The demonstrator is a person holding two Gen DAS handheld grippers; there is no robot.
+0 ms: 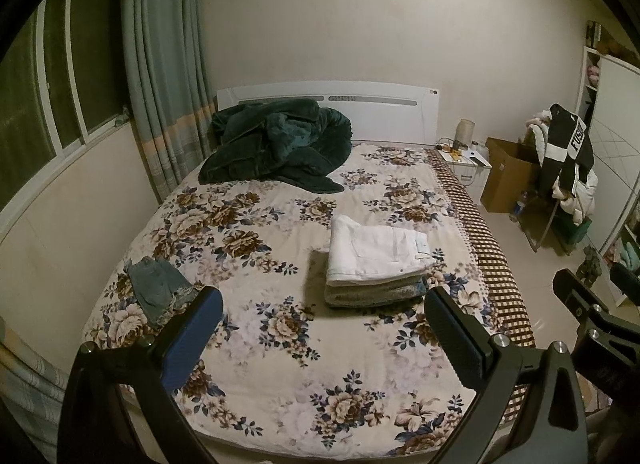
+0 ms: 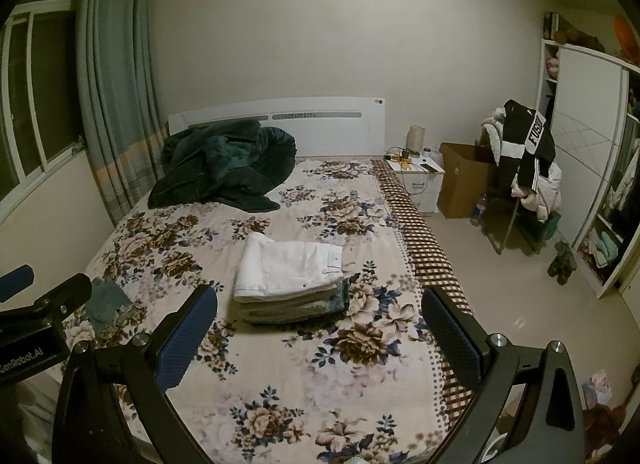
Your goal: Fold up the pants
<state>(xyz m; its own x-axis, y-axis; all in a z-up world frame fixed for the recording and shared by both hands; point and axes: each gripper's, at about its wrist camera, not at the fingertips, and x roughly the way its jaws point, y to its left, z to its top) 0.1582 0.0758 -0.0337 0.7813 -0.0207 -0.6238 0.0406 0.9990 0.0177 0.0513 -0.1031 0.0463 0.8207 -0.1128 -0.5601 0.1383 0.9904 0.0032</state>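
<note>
Bed [image 1: 280, 376], floral cover. Centre frame: white pants [image 1: 376, 254], folded, topping a small stack of folded garments [image 1: 372, 292]. Lower left: denim piece [image 1: 158, 288], unfolded, well apart from the stack. Upper left: dark green blanket [image 1: 276, 142], heaped by the headboard. Left gripper [image 1: 324, 304]: fingers spread wide, empty (above the bed). Right gripper [image 2: 320, 306]: likewise wide, holding nothing

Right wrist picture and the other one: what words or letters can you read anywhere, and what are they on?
"FUSIO", cut off at the fold: on the white stripe of the black jacket hung at the right.
"enRobot.AI", its start cut off at the picture's edge: on the left tongs' body.
Too small or blurred to read: the tag on the white pants, the blue-labelled bottle on the floor, and the dark marking on the right tongs' body.
</note>
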